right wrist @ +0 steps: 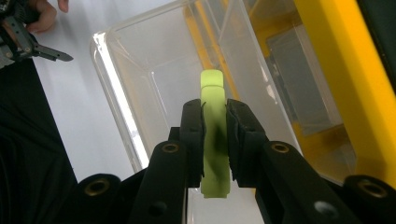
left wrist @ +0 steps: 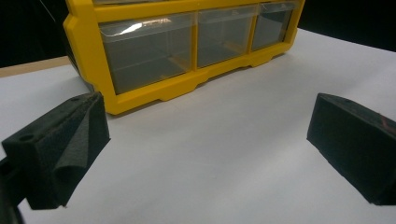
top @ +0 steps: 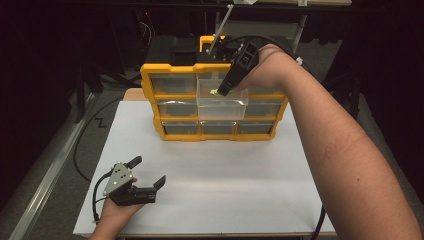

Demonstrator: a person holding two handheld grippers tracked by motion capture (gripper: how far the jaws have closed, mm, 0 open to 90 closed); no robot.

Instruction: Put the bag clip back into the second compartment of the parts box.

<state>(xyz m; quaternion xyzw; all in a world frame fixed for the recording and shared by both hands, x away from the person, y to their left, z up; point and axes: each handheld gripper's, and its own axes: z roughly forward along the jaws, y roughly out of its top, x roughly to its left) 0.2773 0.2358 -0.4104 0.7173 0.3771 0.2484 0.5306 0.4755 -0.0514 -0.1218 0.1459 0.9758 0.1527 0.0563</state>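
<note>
Dark room all round, white surface [top: 210, 170] in the middle w/ a yellow organiser [top: 150, 95] standing at its far side. One clear drawer [top: 222, 106] is pulled out of the middle row. I've got the right gripper [top: 223, 90] angled down over that drawer, jaws closed tight on a small lime-green piece [right wrist: 215, 140]; in the right gripper view the piece sticks out past the pads, hanging above the drawer's open inside, not touching the floor of it as far as I can tell.

Step in hand, I reckon: dropping the piece into the drawer. Next move needs a bit more descent, then let the jaws go w/o clipping the drawer wall.

Left gripper [top: 149, 175] rests low near the front edge, jaws wide apart, nothing between them.

Hard to say what the green piece is: most of it sits behind the pads. Other drawers too dim to tell contents.
</note>
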